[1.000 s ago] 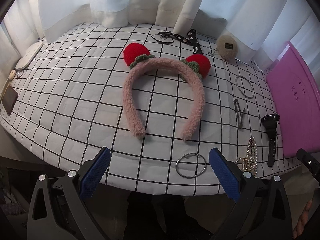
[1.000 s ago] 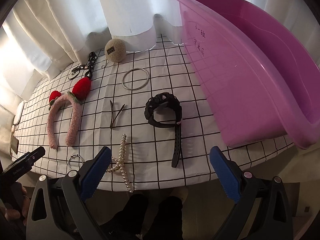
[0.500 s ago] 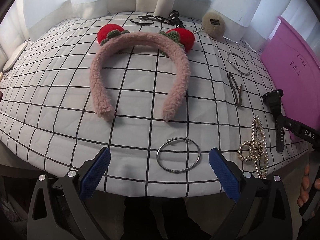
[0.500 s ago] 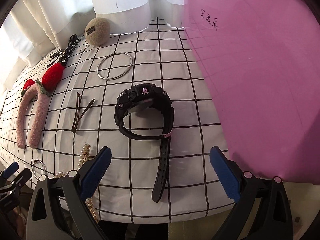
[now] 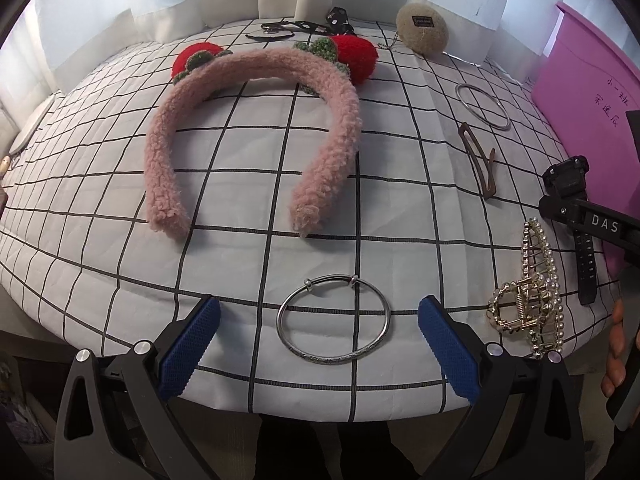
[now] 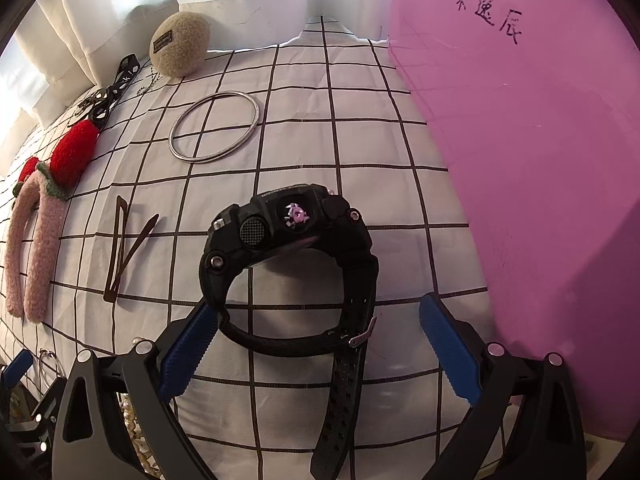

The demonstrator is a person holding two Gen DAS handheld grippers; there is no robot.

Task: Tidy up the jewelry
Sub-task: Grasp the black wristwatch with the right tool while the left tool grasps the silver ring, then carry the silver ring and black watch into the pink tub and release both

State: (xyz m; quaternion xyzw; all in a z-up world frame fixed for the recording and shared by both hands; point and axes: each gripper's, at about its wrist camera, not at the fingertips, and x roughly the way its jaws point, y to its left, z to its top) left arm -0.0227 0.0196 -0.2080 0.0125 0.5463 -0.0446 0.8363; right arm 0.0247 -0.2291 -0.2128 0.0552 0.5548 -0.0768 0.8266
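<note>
A silver bangle (image 5: 334, 320) lies flat on the checked cloth between the blue pads of my open left gripper (image 5: 319, 344). A black wristwatch (image 6: 292, 248) stands on its edge with its strap loop between the pads of my open right gripper (image 6: 320, 350); the left pad (image 6: 188, 354) looks close to the strap. The pink bin (image 6: 520, 160) rises just right of the watch. A pearl hair claw (image 5: 528, 300), a brown hair clip (image 5: 478, 160), a second thin bangle (image 5: 482, 106) and a pink fluffy headband (image 5: 256, 128) with red pompoms lie on the cloth.
A beige pompom keychain (image 5: 422, 28) and a black lanyard (image 5: 304, 26) lie at the back by the white curtain. The right gripper's body (image 5: 592, 220) and a hand (image 5: 618, 344) show at the right of the left wrist view. The table edge runs just below both grippers.
Both grippers have moved forward and down toward the cloth. The silver bangle now sits between the left pads, and the watch strap between the right pads. Both stay open.
</note>
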